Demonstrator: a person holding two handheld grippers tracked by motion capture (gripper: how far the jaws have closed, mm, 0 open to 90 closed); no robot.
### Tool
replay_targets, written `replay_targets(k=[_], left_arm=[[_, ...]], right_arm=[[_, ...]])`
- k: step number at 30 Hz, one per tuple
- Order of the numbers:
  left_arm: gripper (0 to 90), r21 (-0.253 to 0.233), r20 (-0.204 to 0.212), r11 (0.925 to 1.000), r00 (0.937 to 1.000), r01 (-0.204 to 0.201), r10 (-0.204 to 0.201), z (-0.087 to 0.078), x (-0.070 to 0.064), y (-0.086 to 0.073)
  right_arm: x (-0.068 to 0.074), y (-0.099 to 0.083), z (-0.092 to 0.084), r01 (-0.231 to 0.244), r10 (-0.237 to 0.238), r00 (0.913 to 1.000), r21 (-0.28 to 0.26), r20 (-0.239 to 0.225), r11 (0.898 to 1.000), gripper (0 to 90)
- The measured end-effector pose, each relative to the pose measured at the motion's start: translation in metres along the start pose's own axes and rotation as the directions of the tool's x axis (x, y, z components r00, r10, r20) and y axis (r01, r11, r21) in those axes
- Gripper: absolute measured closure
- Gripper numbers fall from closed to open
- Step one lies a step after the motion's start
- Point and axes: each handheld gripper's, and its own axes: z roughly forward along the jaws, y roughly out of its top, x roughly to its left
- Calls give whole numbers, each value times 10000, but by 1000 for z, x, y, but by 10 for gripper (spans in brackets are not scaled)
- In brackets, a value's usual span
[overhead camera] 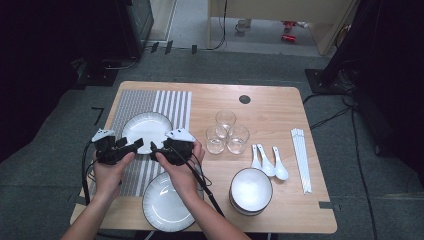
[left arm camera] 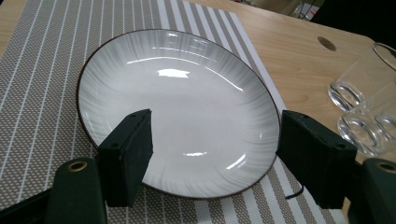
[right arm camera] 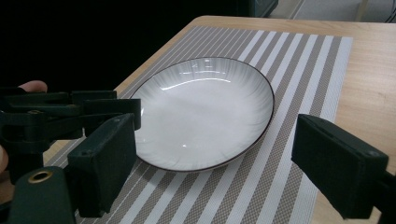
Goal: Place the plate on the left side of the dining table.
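On the wooden tabletop (overhead camera: 270, 117) lies a striped placemat (overhead camera: 131, 107) bearing a white plate (overhead camera: 146, 129). The left tool (overhead camera: 131, 147) and right tool (overhead camera: 156, 149) hover at the plate's near rim, both with jaws spread, gripping nothing.

Plates (overhead camera: 147, 128), glasses (overhead camera: 226, 134), spoons (overhead camera: 269, 162), bowls (overhead camera: 250, 190), chopsticks (overhead camera: 301, 157).

Two black grippers are seen: the left gripper (overhead camera: 131, 146) and right gripper (overhead camera: 156, 149), each topped by a grey three-cornered plate. Blocky black jaws with brass-ringed screw holes are shown. Black cables are trailed. Forearms are bare, no sleeves worn.
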Motion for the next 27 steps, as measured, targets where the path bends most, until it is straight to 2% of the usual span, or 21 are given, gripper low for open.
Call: replay_targets(k=[4, 7, 11, 17, 27], left_arm=[[250, -15, 150, 9999, 9997, -167, 167, -7, -10, -6], [240, -69, 259, 9999, 9996, -139, 140, -11, -17, -11], [207, -81, 240, 9996, 9993, -283, 285, -16, -27, -22], [199, -266, 187, 9984, 9986, -493, 498, -25, -37, -32], [188, -28, 310, 9962, 9957, -874, 875, -27, -54, -52]], right_arm=[[5, -6, -12, 76, -76, 9999, -42, -116, 10000, 143], [7, -9, -17, 125, -125, 9999, -86, -99, 9999, 144], [10, -17, -32, 282, -283, 9995, -107, -122, 9995, 143], [11, -27, -48, 242, -245, 9996, -150, -154, 9996, 143], [11, -41, -74, 418, -422, 9990, -281, -163, 9987, 143]])
